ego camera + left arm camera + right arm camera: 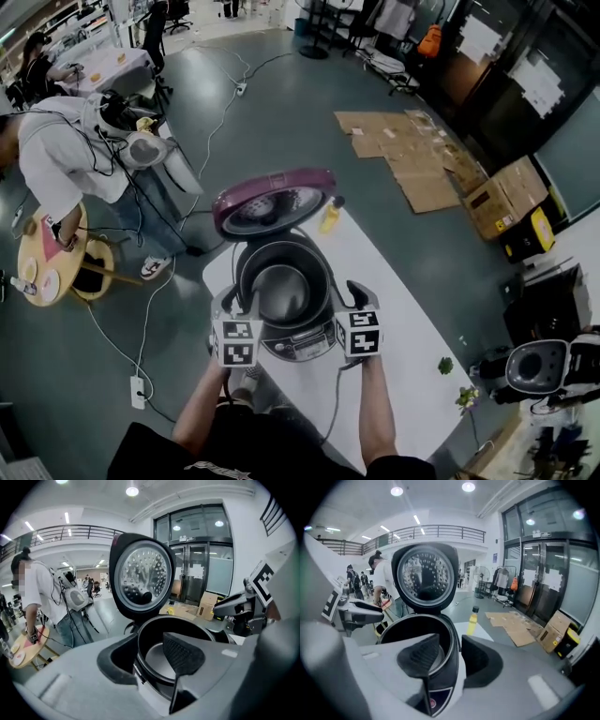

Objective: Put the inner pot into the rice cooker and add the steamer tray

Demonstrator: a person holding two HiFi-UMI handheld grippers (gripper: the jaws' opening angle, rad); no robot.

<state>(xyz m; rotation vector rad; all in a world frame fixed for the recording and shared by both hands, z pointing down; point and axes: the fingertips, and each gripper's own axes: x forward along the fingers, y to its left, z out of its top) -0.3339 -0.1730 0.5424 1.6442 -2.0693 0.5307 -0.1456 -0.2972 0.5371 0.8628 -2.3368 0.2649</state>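
The rice cooker (298, 339) stands on the white table (403, 319) with its purple lid (272, 201) swung up at the back. The metal inner pot (284, 292) sits inside it, its shiny bottom (154, 663) visible. My left gripper (228, 302) hovers at the cooker's left rim and my right gripper (350, 292) at its right rim. In the left gripper view the jaws (147, 660) stand apart with the rim passing below the gap. The right gripper (452, 656) likewise straddles the rim (449, 634) without pressing on it. No steamer tray is in view.
A yellow bottle (329, 217) stands on the table behind the cooker, right of the lid. Small green items (445, 366) lie near the table's right edge. A person (66, 150) stands by a round wooden table (47, 267) at the left. Flattened cardboard (412, 155) lies on the floor.
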